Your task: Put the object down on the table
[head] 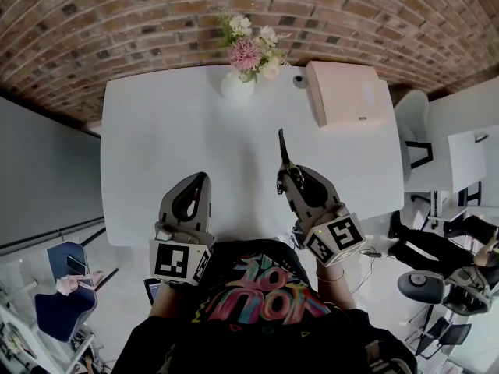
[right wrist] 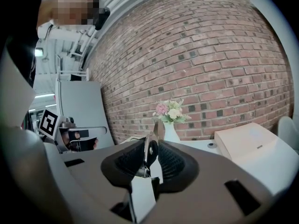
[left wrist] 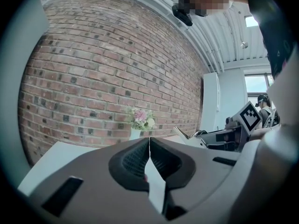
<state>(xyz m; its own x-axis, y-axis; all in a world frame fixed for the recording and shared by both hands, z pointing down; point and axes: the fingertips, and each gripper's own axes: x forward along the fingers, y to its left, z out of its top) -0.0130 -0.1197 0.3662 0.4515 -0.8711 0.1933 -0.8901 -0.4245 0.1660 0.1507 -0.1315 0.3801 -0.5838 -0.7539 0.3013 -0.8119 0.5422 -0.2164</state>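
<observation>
Over the near part of the white surface (head: 171,131), the right claw (head: 287,179) was clamped on a thin metal tool (head: 282,148), pivot end between the pads, tip pointing away toward the vase (head: 238,86). The tool appeared to be held clear of the surface, not resting on it. The left claw (head: 199,179) was closed on nothing, beside the right. Judged: placement not yet done. Left to do: lower the tool to the bare area ahead, release, withdraw.

The person wears a black T-shirt (head: 257,306) with a bright multicoloured print, and the grey left tool (head: 200,179) and right tool (head: 287,181) each bear a black-and-white marker cube (head: 181,261).
</observation>
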